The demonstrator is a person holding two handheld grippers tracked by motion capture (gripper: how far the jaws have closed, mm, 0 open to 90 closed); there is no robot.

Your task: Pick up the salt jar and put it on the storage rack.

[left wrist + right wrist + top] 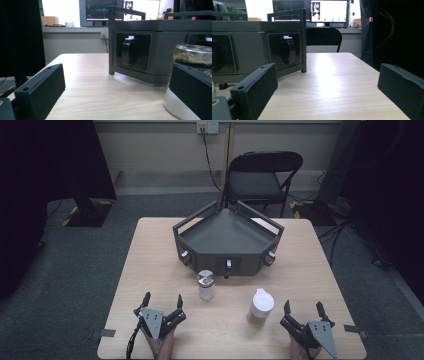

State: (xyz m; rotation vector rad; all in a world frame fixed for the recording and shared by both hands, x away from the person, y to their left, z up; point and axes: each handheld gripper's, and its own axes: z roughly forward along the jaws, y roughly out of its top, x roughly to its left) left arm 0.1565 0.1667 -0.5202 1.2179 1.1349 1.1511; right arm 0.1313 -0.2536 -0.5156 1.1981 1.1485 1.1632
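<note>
While both tools rest low at the near edge of the pale wooden surface (150,250), the work looks to be at its very start: nothing is gripped and nothing is lifted. The left tool (162,301) stands with its jaws spread wide and empty, and the small clear glass shaker with a shiny metal cap (205,285) sits just ahead of it and slightly to its right; in the left gripper view that shaker (190,62) shows right behind the right-hand jaw, near but not between the pads. The right tool (303,309) is likewise wide and holds nothing, with bare wood between its jaws; the round jar with a white lid and tan contents (260,308) stands just to its left. Behind both containers sits the dark grey angular metal tray with raised rails and front knobs (227,237).

My judgement is that the next move is an approach: the left tool must shift right and forward until the shaker's body lies between its pads, then close gently on the glass below the cap.
</note>
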